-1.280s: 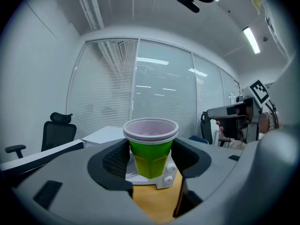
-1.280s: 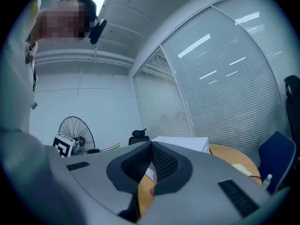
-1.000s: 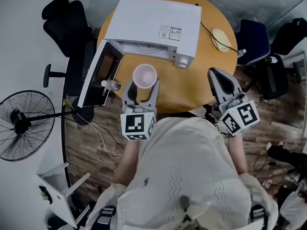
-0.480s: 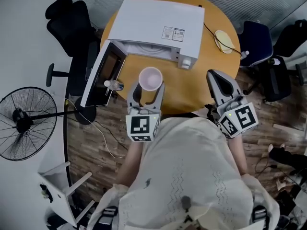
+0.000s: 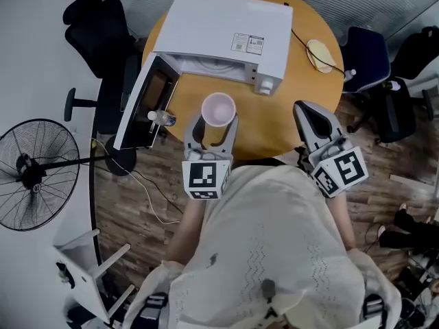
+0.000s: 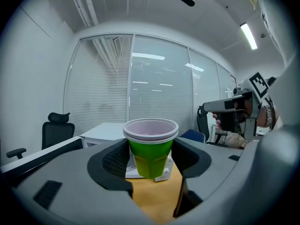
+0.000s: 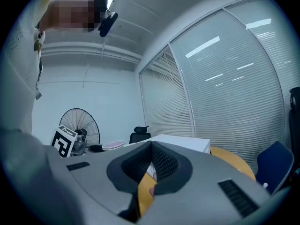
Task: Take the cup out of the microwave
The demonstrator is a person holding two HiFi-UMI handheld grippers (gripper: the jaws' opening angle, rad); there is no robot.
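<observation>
A green cup (image 5: 218,109) with a pale pink inside stands upright between the jaws of my left gripper (image 5: 214,125), which is shut on it. In the left gripper view the cup (image 6: 151,147) fills the gap between both pads, outside the microwave and above the round wooden table (image 5: 274,125). The white microwave (image 5: 226,36) sits at the back of the table with its door (image 5: 140,108) swung open to the left. My right gripper (image 5: 314,120) hovers over the table's right front edge; its jaws (image 7: 151,149) are shut with nothing in them.
A small bottle (image 5: 159,118) lies by the open door. A pale round object (image 5: 317,55) with a cable lies at the table's back right. A floor fan (image 5: 34,173) stands to the left, a black chair (image 5: 92,26) behind it, and a blue chair (image 5: 363,57) at right.
My left gripper has carried the cup a little to the right, away from the open door. The right gripper has barely moved.
</observation>
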